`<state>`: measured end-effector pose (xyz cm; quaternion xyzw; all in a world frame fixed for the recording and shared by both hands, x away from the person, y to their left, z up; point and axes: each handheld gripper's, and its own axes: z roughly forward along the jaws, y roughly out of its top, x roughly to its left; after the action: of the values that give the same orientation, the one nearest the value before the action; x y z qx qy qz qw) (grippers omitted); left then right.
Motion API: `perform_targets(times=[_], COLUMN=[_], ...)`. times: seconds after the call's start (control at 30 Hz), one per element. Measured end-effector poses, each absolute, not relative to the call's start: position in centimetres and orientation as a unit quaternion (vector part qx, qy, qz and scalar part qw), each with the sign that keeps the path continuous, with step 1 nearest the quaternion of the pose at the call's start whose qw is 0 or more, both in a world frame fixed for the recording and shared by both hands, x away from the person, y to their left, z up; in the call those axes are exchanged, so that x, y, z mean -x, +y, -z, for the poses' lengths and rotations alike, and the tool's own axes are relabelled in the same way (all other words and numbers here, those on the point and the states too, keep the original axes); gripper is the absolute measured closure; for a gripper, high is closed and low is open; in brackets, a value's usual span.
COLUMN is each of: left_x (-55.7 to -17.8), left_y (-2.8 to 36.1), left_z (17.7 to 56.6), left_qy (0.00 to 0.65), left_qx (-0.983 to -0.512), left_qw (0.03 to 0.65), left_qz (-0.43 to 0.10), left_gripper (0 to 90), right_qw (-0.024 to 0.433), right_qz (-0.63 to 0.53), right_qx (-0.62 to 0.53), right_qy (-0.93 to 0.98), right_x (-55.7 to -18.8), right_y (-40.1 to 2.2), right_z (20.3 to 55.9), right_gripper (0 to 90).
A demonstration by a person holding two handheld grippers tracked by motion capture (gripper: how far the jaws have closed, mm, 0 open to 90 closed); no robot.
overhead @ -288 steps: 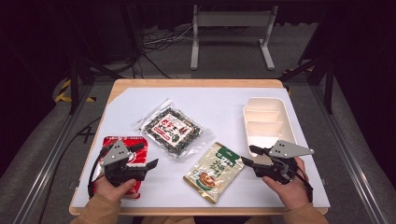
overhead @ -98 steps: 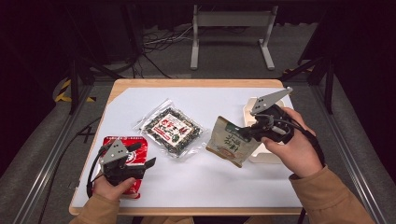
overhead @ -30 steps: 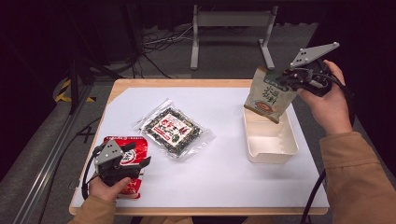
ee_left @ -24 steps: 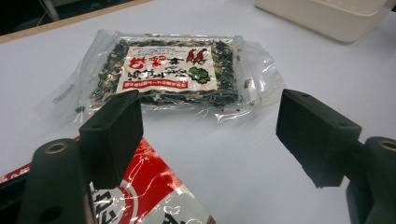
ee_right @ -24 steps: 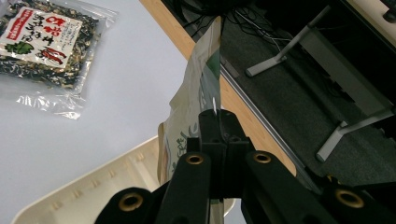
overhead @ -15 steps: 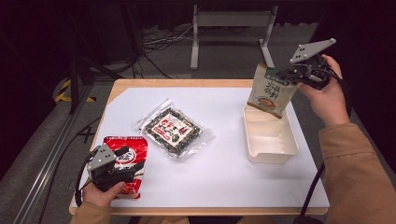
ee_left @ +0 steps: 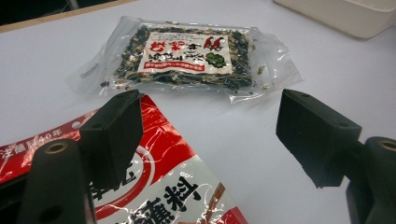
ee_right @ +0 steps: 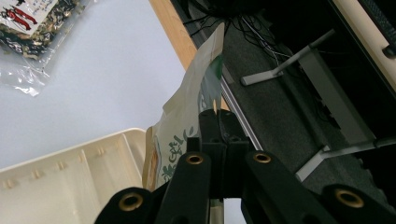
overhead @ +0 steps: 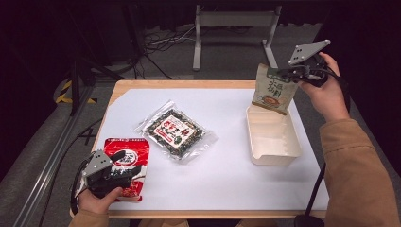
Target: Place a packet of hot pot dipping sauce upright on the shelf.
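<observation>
Lowered since half a second ago: flat beige paper pouch, bottom edge at cream plastic tray far rim. Right gripper clamped on pouch; left gripper wide open over glossy red packet.

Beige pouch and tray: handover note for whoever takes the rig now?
Right gripper: shut on the beige pouch, held upright at the far end of the tray.
Left gripper: open, low over the red packet, holding nothing.
Clear packet: flat mid-table.
Done: pouch lifted to the tray.
Left: lower and release it; the red and clear packets probably follow.
</observation>
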<state>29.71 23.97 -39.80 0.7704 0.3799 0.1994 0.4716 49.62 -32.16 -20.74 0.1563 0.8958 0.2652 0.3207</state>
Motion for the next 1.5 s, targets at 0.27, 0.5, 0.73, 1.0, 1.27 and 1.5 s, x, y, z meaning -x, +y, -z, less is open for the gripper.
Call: perform_targets(times=[0.27, 0.5, 0.73, 1.0, 1.27, 1.5], left_x=[-29.5, -29.6, -29.6, -29.6, -29.7, -29.9], left_y=[24.2, 24.1, 24.2, 24.2, 24.0, 23.9], left_z=[39.8, 39.8, 39.8, 39.8, 39.8, 39.7], left_qy=[0.381, 0.381, 0.381, 0.379, 0.378, 0.375], left_qx=[-0.769, -0.770, -0.770, -0.770, -0.772, -0.772], left_qw=[0.471, 0.470, 0.471, 0.471, 0.471, 0.473], left_qz=[-0.203, -0.204, -0.202, -0.203, -0.200, -0.201], left_gripper=[23.5, 23.5, 23.5, 23.5, 23.5, 23.5], right_qw=[0.330, 0.331, 0.327, 0.312, 0.301, 0.282], right_qz=[-0.243, -0.220, -0.222, -0.228, -0.235, -0.233], right_qx=[-0.134, -0.124, -0.119, -0.109, -0.105, -0.097], right_qy=[0.902, 0.909, 0.911, 0.916, 0.918, 0.926], right_x=[-50.3, -50.9, -51.4, -51.4, -51.3, -51.2], right_y=[-31.8, -31.1, -30.4, -29.9, -29.9, -29.4], right_z=[21.4, 22.4, 23.0, 23.9, 24.9, 26.1], right_gripper=[90.0, 90.0, 90.0, 90.0, 90.0, 88.6])
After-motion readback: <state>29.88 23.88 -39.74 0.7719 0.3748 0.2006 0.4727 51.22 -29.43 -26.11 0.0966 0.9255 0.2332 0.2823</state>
